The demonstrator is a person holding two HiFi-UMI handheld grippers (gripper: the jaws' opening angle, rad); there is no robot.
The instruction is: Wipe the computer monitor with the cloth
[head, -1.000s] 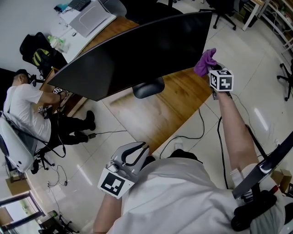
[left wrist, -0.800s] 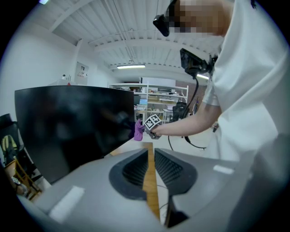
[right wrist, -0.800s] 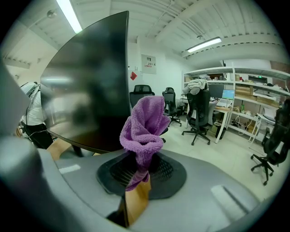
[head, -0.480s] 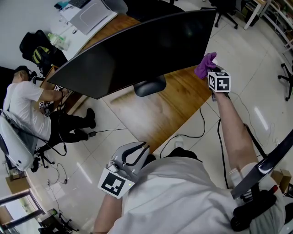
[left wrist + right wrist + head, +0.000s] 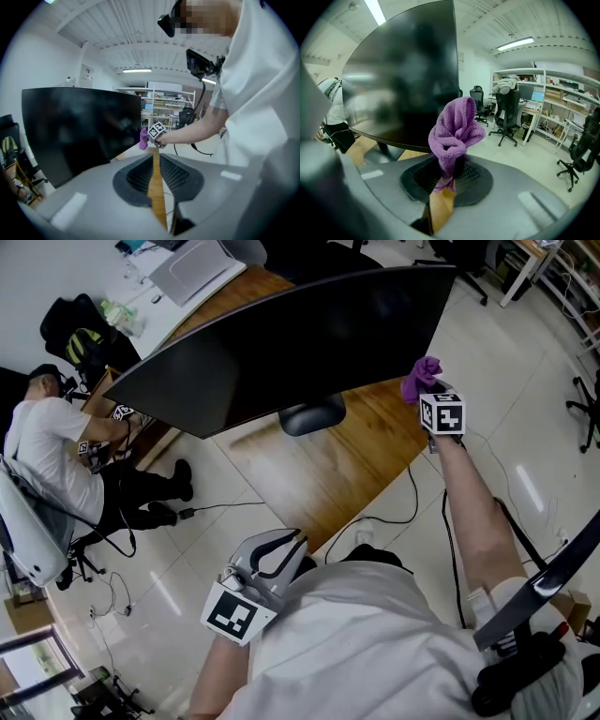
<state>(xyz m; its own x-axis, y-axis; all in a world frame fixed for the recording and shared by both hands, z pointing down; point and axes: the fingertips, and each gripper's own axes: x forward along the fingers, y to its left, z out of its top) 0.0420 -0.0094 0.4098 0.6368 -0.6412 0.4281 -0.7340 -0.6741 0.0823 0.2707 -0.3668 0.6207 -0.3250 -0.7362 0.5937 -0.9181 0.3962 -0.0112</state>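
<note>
The left tongs (image 5: 273, 555) hang low, close to the person's body, jaws all but together on nothing (only a slit of wooden surface (image 5: 328, 470) shows between them). Ahead of them stands the dark monitor (image 5: 281, 348). The right tongs (image 5: 428, 393) clamp the purple cloth (image 5: 421, 374), which is bunched above their tips, just beside the monitor's right edge.

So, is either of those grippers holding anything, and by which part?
The right gripper pinches the purple cloth by its lower end; left gripper holds nothing.
</note>
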